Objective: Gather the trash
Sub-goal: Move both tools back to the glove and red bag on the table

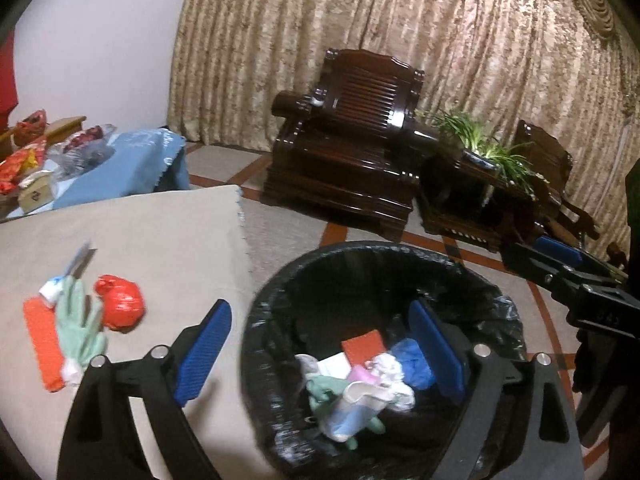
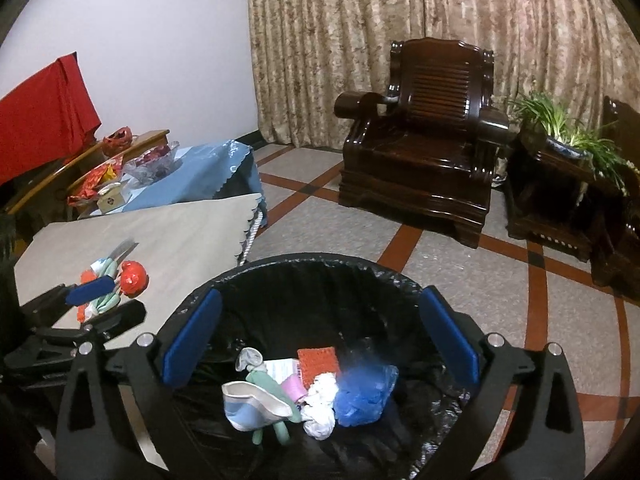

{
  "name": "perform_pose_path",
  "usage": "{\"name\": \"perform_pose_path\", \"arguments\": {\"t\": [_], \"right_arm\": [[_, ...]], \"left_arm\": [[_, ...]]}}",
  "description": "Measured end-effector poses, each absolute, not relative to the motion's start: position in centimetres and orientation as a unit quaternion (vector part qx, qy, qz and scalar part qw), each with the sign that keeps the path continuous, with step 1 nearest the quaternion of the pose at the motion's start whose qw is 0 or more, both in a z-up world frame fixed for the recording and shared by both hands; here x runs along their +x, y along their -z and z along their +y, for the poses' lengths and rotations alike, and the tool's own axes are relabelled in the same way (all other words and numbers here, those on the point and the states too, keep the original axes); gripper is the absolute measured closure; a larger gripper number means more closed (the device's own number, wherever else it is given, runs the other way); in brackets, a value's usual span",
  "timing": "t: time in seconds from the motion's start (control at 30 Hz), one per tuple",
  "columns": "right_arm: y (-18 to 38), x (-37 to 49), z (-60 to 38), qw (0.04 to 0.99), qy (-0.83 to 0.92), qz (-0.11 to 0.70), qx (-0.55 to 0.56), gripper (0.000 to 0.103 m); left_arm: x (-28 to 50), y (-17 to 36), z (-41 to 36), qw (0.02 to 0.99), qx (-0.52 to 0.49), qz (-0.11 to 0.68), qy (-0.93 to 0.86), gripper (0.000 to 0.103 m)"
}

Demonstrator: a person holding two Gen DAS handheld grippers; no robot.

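Behind everything, gold patterned curtains (image 2: 400,40), a dark carved wooden armchair (image 2: 424,152) and a potted plant (image 2: 568,136) on tiled floor with red-brown stripes. At near left, a table (image 1: 152,224) under a beige cloth, carrying uncollected trash: a red crumpled bag (image 1: 122,306), a pale green glove (image 1: 78,320), an orange strip (image 1: 42,344) at the glove's left side, a small crumpled white-and-blue wrapper (image 1: 52,286) by the glove's top end, plus a blurred blue-grey item (image 1: 82,258) behind it, too smeared to name. Just beside the table's edge, a bin lined with a black bag (image 2: 320,276), holding an orange sponge-like pad (image 2: 318,364), a blue plastic bag (image 2: 364,392), white crumpled paper (image 2: 320,404), a pink piece (image 2: 294,386), a green glove (image 2: 272,388) and a blue-and-white piece (image 2: 250,404).

Left claw (image 1: 320,348) spread wide, nothing between the blue pads (image 1: 204,352), one pad over the table edge, the other over the bin. Right claw (image 2: 320,352) likewise spread wide and empty, poised above the bin's opening, blue bag blurred beneath it. From the left wrist view, right claw visible at far right, beyond the bin's rim.
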State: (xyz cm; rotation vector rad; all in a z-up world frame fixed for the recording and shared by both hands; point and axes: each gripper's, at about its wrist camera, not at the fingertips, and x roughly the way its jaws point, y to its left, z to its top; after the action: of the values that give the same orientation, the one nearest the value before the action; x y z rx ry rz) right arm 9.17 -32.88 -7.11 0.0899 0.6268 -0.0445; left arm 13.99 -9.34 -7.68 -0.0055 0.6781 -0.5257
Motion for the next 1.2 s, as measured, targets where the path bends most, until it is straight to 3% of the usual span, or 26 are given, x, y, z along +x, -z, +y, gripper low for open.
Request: {"name": "perform_pose_path", "arguments": {"t": [1.2], "right_arm": [[8.5,18.1,-15.5,0.937,-0.134,0.323,0.009,0.006]], "left_arm": [[15.1,9.9,9.9,0.944,-0.035,0.327,0.022,0.013]]}}
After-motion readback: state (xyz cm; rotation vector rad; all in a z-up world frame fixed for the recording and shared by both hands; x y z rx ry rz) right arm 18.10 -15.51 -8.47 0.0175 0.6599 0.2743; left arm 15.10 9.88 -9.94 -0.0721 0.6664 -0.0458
